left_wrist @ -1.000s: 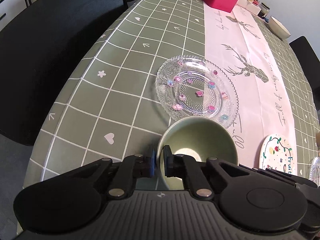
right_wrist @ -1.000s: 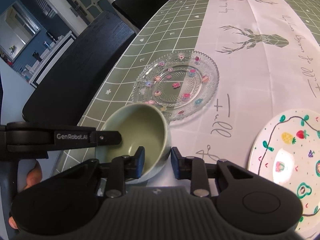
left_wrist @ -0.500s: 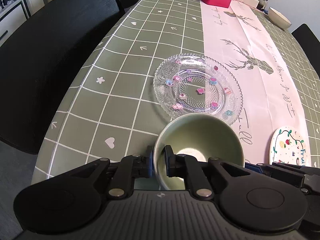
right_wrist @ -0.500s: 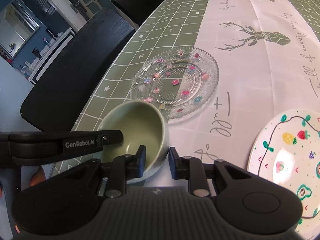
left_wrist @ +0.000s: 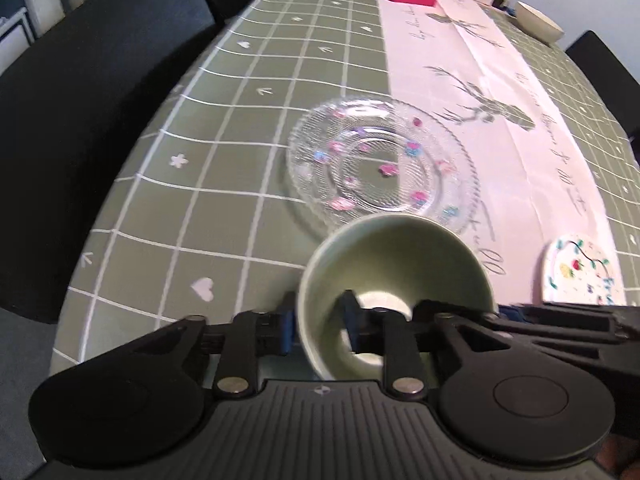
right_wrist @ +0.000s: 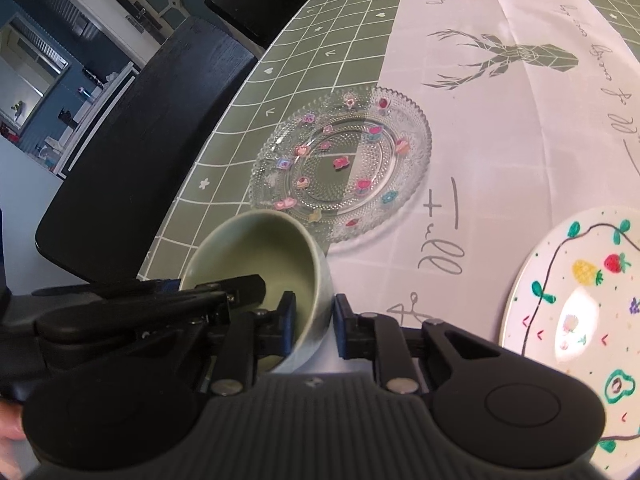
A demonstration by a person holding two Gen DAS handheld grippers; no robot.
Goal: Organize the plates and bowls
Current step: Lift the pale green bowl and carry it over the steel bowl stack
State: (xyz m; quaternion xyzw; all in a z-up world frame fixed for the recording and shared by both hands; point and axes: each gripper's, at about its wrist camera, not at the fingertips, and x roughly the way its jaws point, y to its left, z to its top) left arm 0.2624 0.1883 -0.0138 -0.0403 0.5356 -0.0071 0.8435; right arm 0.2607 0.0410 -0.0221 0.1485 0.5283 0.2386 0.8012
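The green bowl (left_wrist: 396, 280) sits low in the centre of both views, now tipped more forward than a second ago and nearer the glass plate (left_wrist: 380, 168). The left gripper (left_wrist: 316, 328) and right gripper (right_wrist: 314, 328) each clamp its rim wall. I judge the bowl is being carried onto the plate.

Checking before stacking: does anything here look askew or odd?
The green bowl is tipped toward the glass plate, both tongs straddling its rim: left and right. Nothing looks spilled or broken.
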